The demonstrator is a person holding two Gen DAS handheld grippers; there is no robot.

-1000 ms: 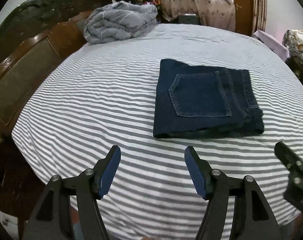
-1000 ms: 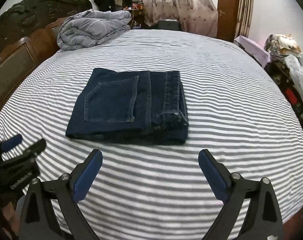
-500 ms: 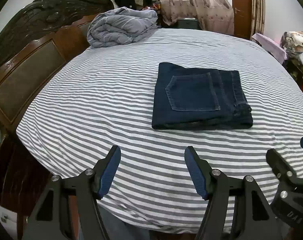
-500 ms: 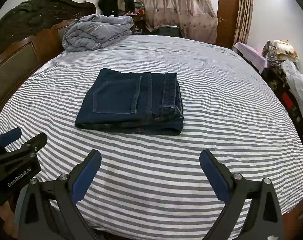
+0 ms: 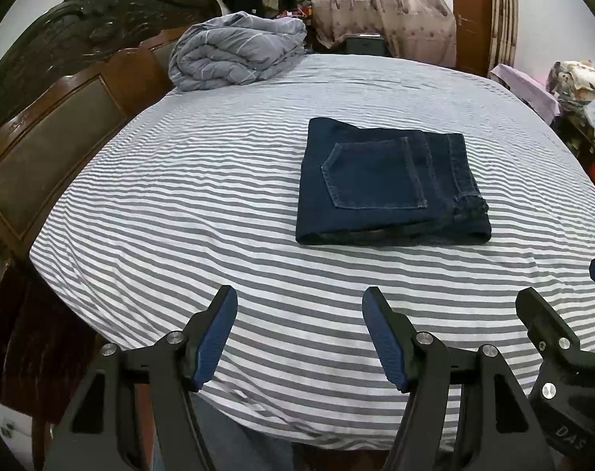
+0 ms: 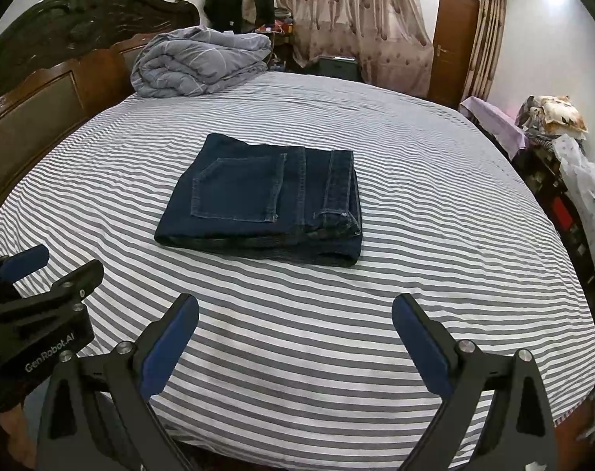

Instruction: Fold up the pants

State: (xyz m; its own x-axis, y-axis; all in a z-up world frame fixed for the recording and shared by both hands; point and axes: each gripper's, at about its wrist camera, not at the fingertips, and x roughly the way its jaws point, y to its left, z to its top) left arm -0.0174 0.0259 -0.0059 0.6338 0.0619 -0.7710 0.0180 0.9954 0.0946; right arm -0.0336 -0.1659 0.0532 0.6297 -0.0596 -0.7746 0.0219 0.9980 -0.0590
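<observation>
Left wrist view: left gripper (image 5: 299, 306) jaws apart, partly spread, blue pads (image 5: 215, 339) bare, nothing between them. It hovers above the near edge of the striped bedsheet (image 5: 179, 204). Folded dark blue jeans (image 5: 387, 188) lie flat on the sheet, ahead of the fingers and a bit to their right, well apart from the tips. Back pocket faces up, waistband along the jeans' right side, folded layers stacked at the near edge. Right gripper's finger (image 5: 540, 322) shows at the right edge of this view, beside the left gripper's right finger, not touching it.

Right wrist view: right gripper (image 6: 295, 312) jaws wide apart, blue pads (image 6: 423, 345) bare, holding nothing, over the near part of the bedsheet (image 6: 415, 196). Jeans (image 6: 266, 204) sit ahead of the fingers, slightly toward the left finger, clear of both tips. Left gripper (image 6: 42, 271) visible at the left edge, just beside the right gripper's left finger.

Far beyond the fingers: grey rolled quilt (image 6: 199, 62) at the far left corner of the bed against the carved wooden headboard (image 6: 34, 90). Curtain (image 6: 348, 19) and brown door (image 6: 454, 47) behind the bed.
</observation>
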